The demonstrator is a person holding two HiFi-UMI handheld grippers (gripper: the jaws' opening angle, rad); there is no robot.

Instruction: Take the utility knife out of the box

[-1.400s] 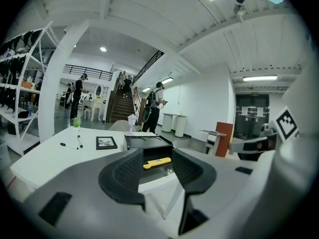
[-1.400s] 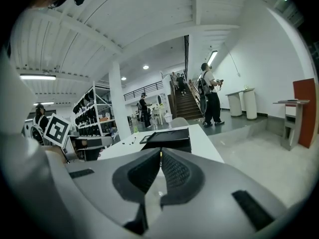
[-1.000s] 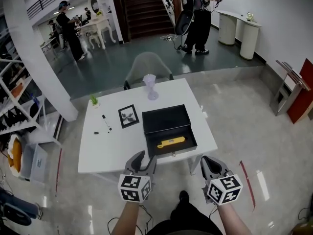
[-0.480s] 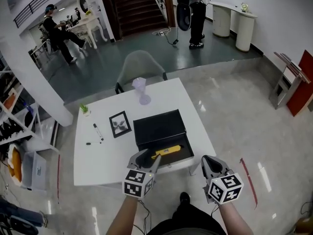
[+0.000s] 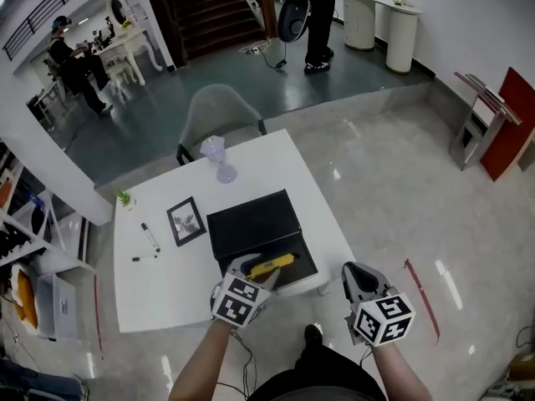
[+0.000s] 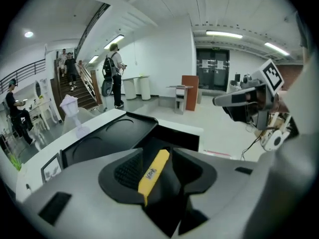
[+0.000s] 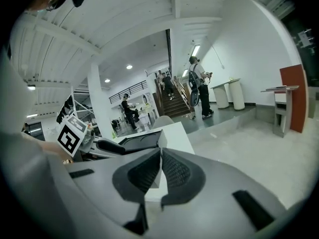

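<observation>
a white table (image 5: 159,291) is shown on a glossy pale floor (image 5: 393,182), with a grey chair (image 5: 219,111) set at its far side. beyond it, a darker floor area (image 5: 276,86) is bounded by a dark staircase (image 5: 209,11) and a white wall (image 5: 476,23), against which a white counter (image 5: 376,15) is placed. a red panel (image 5: 510,119) is seen at the right, and strip lights (image 6: 224,34) are fixed to the ceiling.

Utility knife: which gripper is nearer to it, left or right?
Left. The left gripper is beside the knife, jaws open; the right gripper hangs beyond the edge of the table.
</observation>
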